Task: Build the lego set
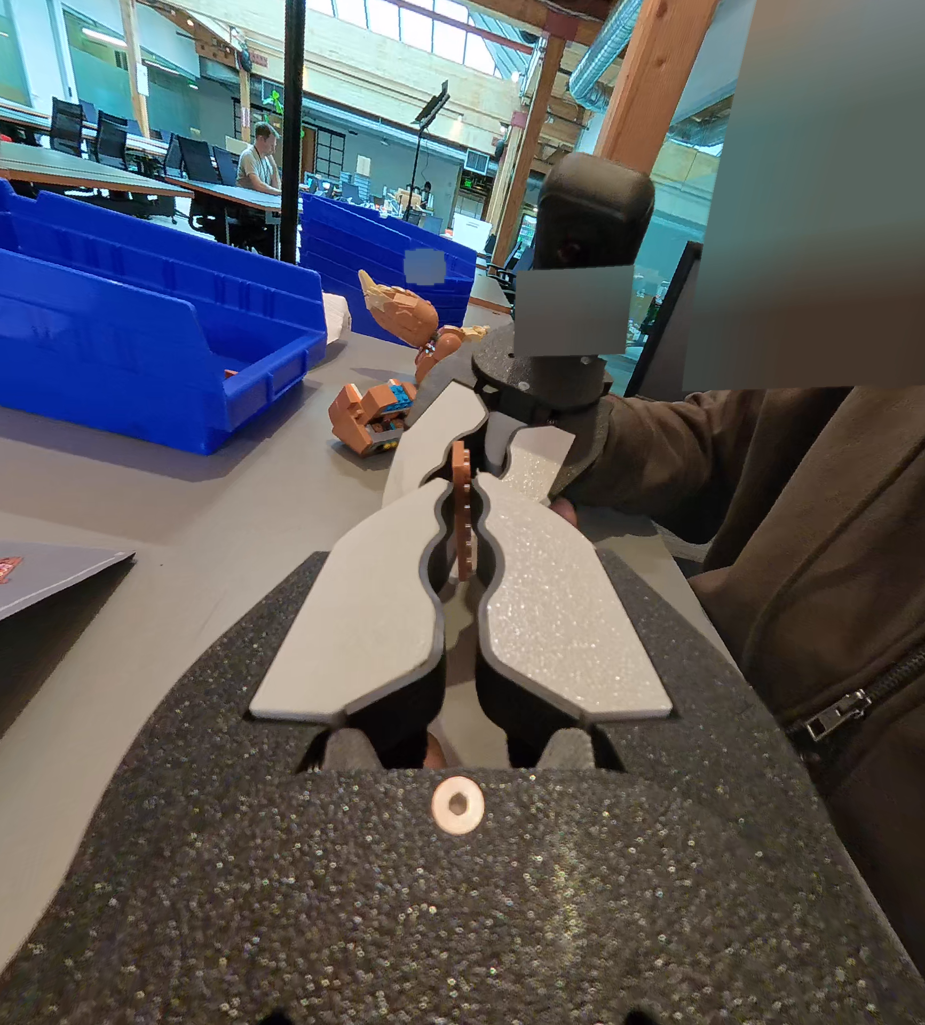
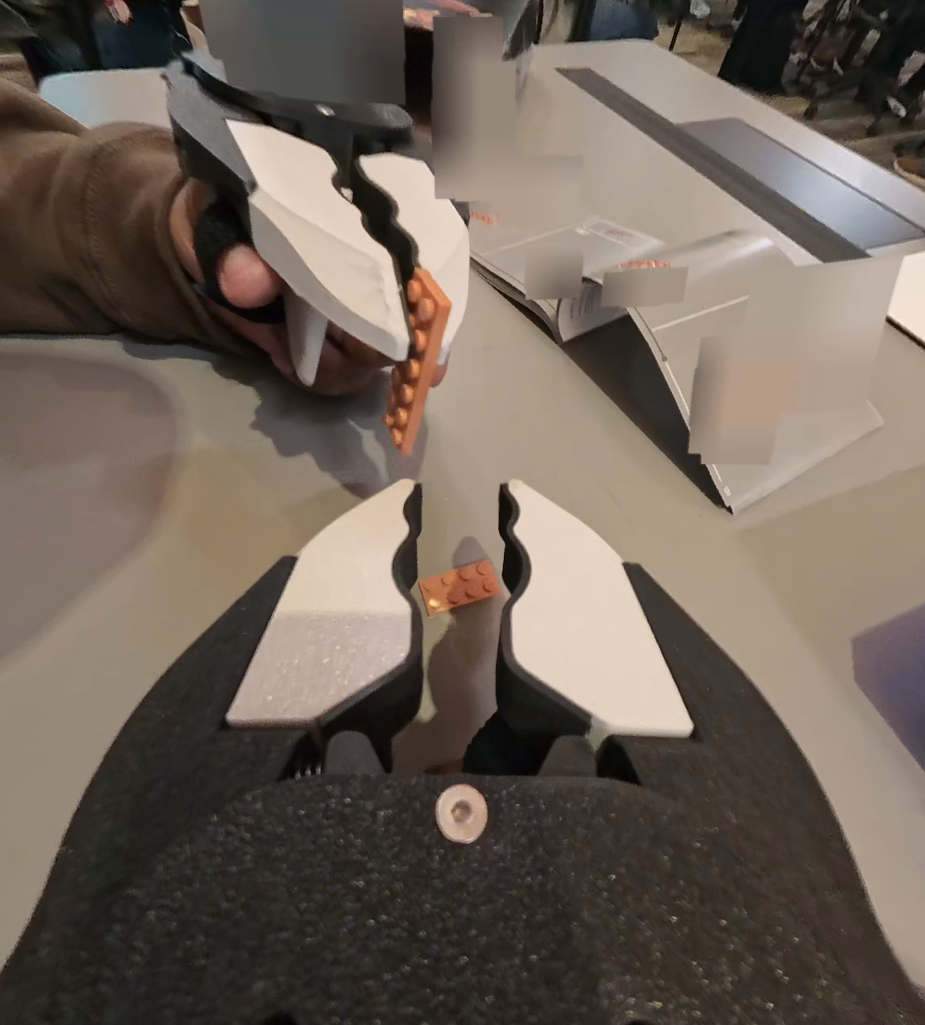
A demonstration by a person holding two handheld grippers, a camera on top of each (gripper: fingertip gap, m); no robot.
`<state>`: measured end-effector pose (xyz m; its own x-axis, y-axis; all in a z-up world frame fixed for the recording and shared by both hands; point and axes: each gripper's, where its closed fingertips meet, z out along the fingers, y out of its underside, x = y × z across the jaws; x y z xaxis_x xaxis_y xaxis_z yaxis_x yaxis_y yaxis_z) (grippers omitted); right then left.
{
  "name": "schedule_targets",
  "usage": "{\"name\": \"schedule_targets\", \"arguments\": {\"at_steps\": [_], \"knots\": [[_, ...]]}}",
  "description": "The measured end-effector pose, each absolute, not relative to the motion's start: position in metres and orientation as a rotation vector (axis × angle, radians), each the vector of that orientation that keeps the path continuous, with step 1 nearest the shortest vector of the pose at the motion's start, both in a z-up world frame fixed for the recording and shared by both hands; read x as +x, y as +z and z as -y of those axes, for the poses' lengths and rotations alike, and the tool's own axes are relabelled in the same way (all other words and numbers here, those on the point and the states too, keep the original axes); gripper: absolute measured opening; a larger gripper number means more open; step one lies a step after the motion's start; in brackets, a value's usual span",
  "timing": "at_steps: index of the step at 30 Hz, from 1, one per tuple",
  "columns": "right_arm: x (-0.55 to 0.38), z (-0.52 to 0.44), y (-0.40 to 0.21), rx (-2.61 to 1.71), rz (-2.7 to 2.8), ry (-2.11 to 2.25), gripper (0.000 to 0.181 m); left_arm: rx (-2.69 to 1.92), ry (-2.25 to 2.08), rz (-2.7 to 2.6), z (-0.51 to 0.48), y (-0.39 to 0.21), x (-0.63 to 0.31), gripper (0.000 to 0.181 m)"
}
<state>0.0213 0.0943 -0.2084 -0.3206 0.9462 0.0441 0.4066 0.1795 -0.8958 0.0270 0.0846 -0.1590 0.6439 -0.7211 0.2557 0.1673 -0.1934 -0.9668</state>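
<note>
Two blue bins (image 1: 133,333) fill the upper left of the left wrist view, standing side by side on the grey table (image 1: 260,499). At the left edge, lower down, lies an open instruction booklet (image 1: 33,582). Toward the middle of the frame, just right of the bins, a brown partly built lego figure (image 1: 377,416) lies on the table, with a second brown assembly (image 1: 410,321) behind it. In the centre the left gripper (image 1: 463,499) has its jaws drawn narrow around a long brown plate (image 1: 463,516), which stands on edge between them. Directly beyond it the right gripper (image 1: 482,444) faces back toward the camera, held by a person in a brown sleeve (image 1: 726,471) at the right of the frame.

From the right wrist view, the left gripper (image 2: 421,310) appears in the upper left, the long brown plate (image 2: 413,377) sticking out of its tip and slanting down above the table. In the centre the right gripper (image 2: 460,493) has its jaws moderately wide and grips nothing; a small brown plate (image 2: 460,590) lies flat on the table between its fingers. An open booklet (image 2: 643,333) lies at the upper right.
</note>
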Motion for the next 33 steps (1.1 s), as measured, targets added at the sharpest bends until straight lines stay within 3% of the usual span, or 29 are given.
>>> {"name": "schedule_targets", "arguments": {"at_steps": [17,33], "knots": [[0.033,-0.107,-0.245,-1.369,2.028,0.956,0.031,-1.912,-0.952,-0.295,-0.092,-0.199,0.012,0.005],[0.036,-0.121,-0.258,-1.392,2.093,0.788,0.031,-1.950,-0.967,-0.282,-0.092,-0.204,0.013,0.005]]}}
